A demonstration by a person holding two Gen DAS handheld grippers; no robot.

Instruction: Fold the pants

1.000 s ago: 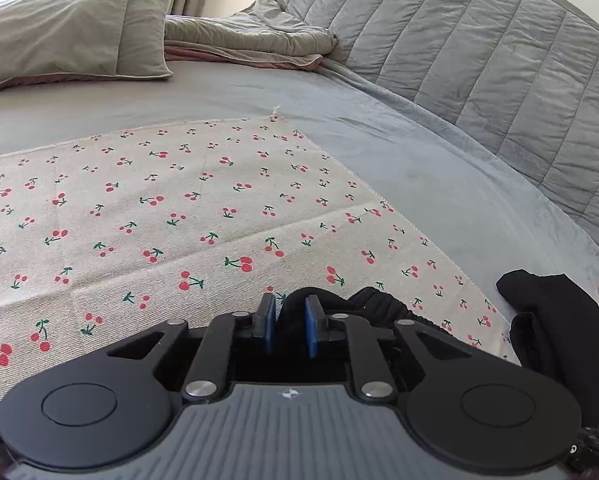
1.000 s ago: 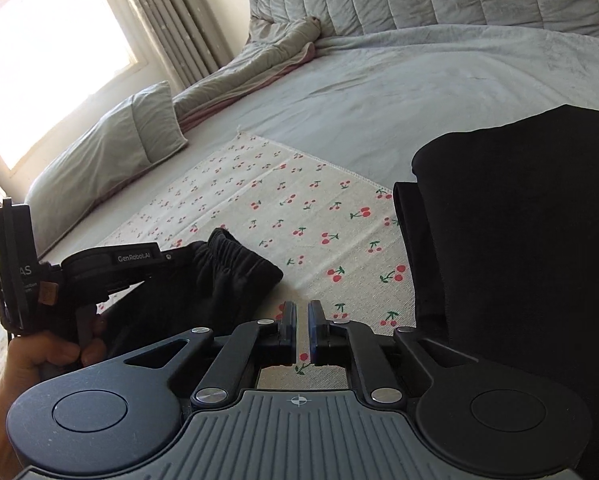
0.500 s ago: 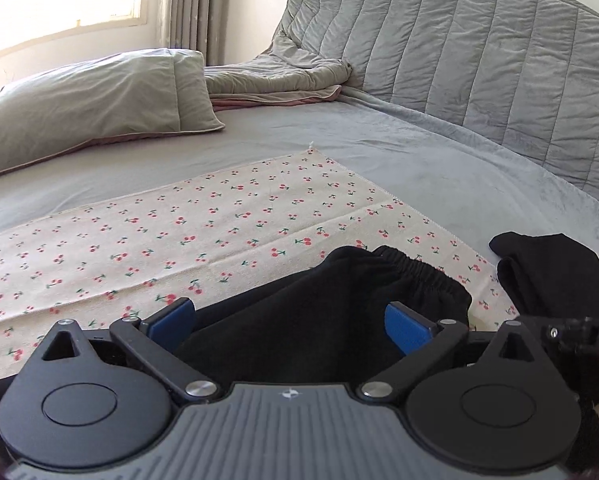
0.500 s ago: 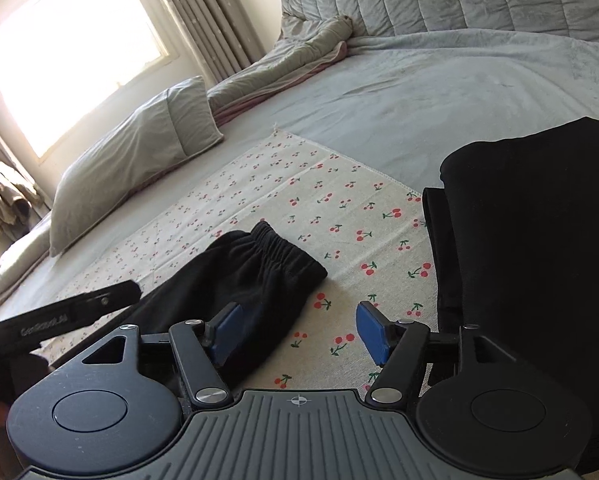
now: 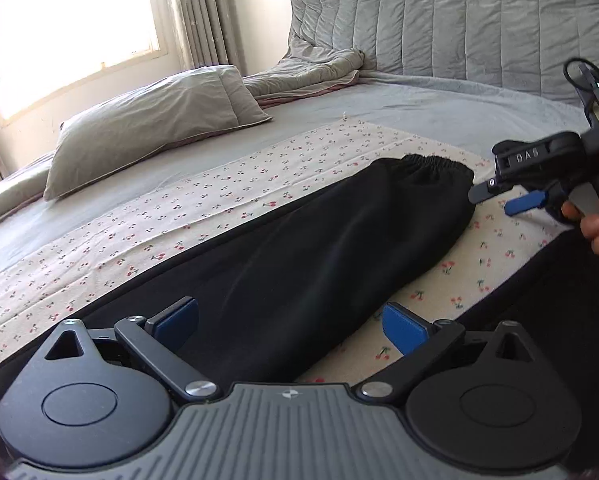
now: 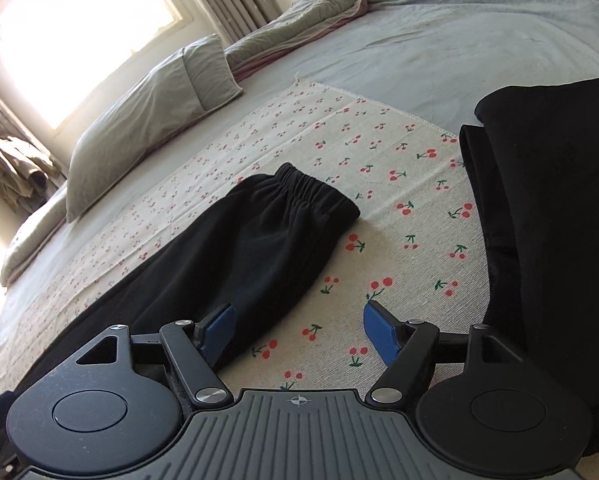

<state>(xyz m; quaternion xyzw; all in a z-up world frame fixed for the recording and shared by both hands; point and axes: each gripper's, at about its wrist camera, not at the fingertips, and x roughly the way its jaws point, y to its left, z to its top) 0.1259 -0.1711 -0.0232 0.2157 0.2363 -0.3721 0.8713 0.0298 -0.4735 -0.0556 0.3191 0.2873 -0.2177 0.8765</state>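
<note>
I've let go with both: left gripper easing narrower, right gripper widening, both empty, so the pants lie stretched flat, ready for folding.

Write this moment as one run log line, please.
left gripper: closing, nothing gripped | right gripper: opening, empty | pants: flat on cherry cloth

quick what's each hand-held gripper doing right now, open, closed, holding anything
Left hand-held gripper: open, jaws closing, black pants leg beneath, not gripped.
Right hand-held gripper: jaws opening, holding nothing.
</note>
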